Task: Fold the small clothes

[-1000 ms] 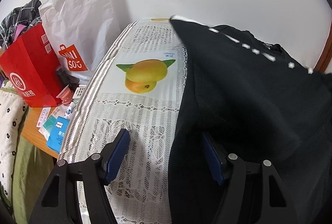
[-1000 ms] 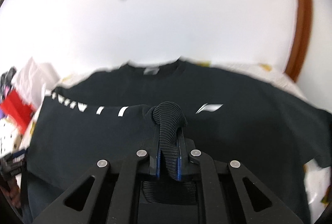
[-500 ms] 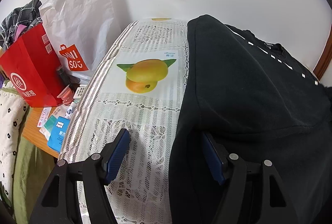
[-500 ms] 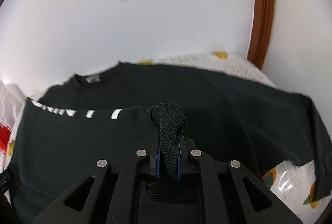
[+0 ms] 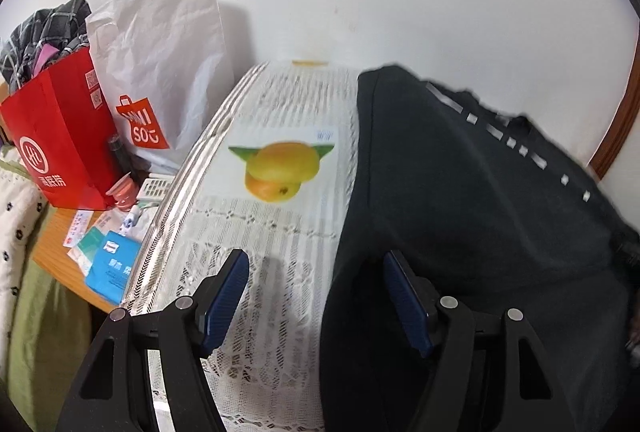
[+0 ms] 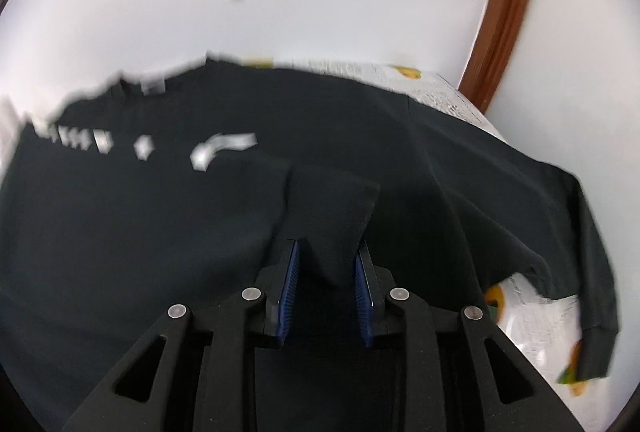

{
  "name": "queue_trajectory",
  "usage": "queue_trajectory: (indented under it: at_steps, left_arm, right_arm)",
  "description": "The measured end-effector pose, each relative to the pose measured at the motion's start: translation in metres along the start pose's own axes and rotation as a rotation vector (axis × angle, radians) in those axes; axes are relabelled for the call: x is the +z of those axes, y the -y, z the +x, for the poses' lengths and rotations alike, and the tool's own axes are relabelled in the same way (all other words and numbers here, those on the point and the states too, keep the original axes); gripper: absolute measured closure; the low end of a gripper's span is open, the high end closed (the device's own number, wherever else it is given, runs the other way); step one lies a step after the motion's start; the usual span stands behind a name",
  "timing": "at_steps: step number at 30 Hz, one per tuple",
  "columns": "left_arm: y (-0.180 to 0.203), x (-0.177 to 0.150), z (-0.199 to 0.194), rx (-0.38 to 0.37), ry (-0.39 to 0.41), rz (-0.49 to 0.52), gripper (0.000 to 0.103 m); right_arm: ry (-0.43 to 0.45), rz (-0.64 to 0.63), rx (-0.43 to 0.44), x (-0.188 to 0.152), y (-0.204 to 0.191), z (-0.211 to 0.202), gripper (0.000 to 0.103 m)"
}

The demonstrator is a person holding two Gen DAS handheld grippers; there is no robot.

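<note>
A black long-sleeved shirt [image 6: 360, 136] with white markings lies spread on the lace tablecloth [image 5: 272, 232]. Its left sleeve is folded across the body. My right gripper [image 6: 326, 264] is open, and the folded cuff [image 6: 332, 208] rests loose between its blue pads. The other sleeve [image 6: 576, 232] hangs off to the right. In the left wrist view the shirt [image 5: 460, 212] fills the right half. My left gripper [image 5: 316, 272] is open and empty above the shirt's left edge, one finger over the cloth and one over the shirt.
A red paper bag [image 5: 60, 136] with clothes and a white Miniso bag [image 5: 160, 72] stand left of the table. Small boxes [image 5: 108, 260] lie on a wooden surface beside them. A white wall and a brown door frame [image 6: 500, 12] are behind.
My right gripper was shut on the ribbed cuff and has opened, letting the sleeve drop onto the shirt body. The left gripper has stayed open and shifted only slightly.
</note>
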State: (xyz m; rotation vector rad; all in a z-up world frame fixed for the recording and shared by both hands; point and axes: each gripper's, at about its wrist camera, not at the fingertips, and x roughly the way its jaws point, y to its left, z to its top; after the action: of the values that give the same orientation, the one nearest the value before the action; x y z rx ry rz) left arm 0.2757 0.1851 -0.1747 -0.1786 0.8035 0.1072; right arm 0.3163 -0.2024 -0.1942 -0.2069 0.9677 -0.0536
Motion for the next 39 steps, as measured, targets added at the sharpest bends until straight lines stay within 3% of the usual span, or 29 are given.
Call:
queue_trajectory:
  at_steps: [7,11,15,20,24,29,32,34,36,37,39]
  left_arm:
    - [0.003,-0.002,0.008,-0.009,-0.043,0.004,0.035]
    - [0.005,-0.002,0.005,-0.029,-0.041,0.009,0.03]
    - [0.01,-0.003,0.004,-0.013,-0.035,0.034,0.026]
    - [0.009,-0.003,0.005,-0.025,-0.035,0.022,0.026]
    - [0.01,-0.003,0.004,-0.013,-0.024,0.028,0.026]
    - [0.007,-0.003,0.011,-0.003,-0.042,0.015,0.026]
    - [0.005,-0.004,0.013,0.0,-0.049,0.008,0.026]
    - [0.005,-0.004,0.012,0.002,-0.047,0.008,0.026]
    - [0.006,-0.004,0.012,0.001,-0.047,0.01,0.026]
    - [0.006,-0.004,0.012,0.002,-0.05,0.011,0.026]
    - [0.006,-0.004,0.013,0.006,-0.059,0.013,0.026]
  right_arm:
    - [-0.009,0.055,-0.003,-0.022,0.024,-0.032,0.072]
    - [0.049,0.069,-0.027,-0.043,0.054,-0.071,0.051]
    - [0.092,0.082,-0.161,-0.064,0.108,-0.097,0.034]
    - [0.026,0.116,-0.277,-0.094,0.178,-0.094,0.03]
    - [-0.043,0.172,-0.243,-0.117,0.211,-0.078,0.03]
    - [-0.097,0.213,-0.208,-0.129,0.218,-0.05,0.03]
    - [-0.072,0.266,-0.219,-0.126,0.224,-0.041,0.03]
    - [-0.078,0.283,-0.223,-0.122,0.227,-0.036,0.037]
    - [-0.076,0.273,-0.221,-0.12,0.226,-0.036,0.08]
    - [-0.079,0.255,-0.233,-0.118,0.224,-0.034,0.087]
    - [-0.087,0.228,-0.263,-0.115,0.223,-0.034,0.091]
